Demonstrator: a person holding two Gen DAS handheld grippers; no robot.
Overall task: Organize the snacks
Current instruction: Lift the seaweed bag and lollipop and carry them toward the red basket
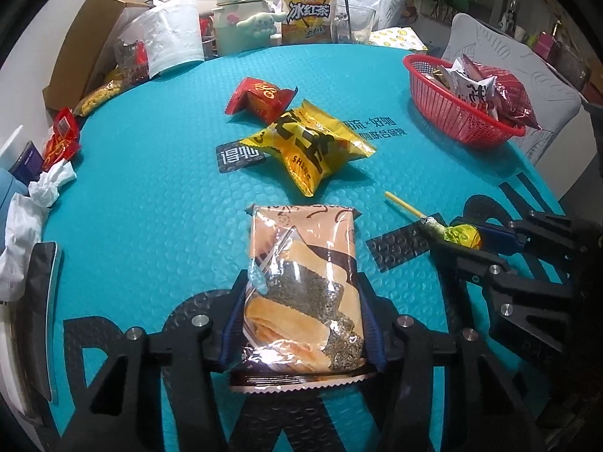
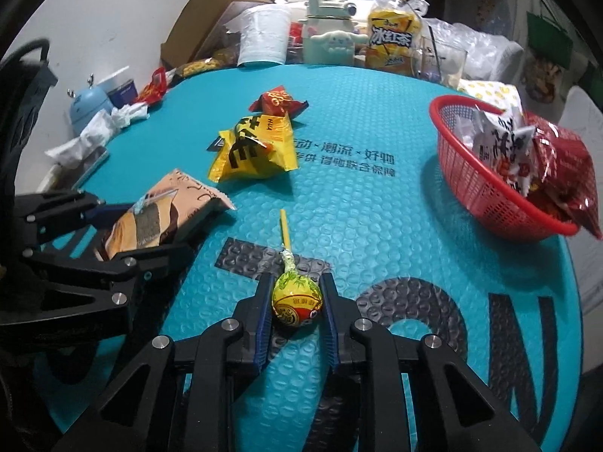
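White wall [image 2: 113, 19] behind cluttered table [image 2: 358, 196]

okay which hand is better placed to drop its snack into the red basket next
Right, probably. The right hand-held gripper brackets the lollipop, and the red basket sits on its side of the table. The left hand-held gripper, around the cake packet, is farther away.

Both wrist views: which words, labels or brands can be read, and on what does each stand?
"冰红茶": yellow drink bottle at the table's far edge.
"得物": black patch on the teal mat, beside the yellow snack bag.
"潮流 × 好物": printed on the mat, right wrist view.
"SHENG": yellow snack bag, partly cut off.
Red snack packet, lollipop, cake pack, and packets in the red basket: print too blurred.
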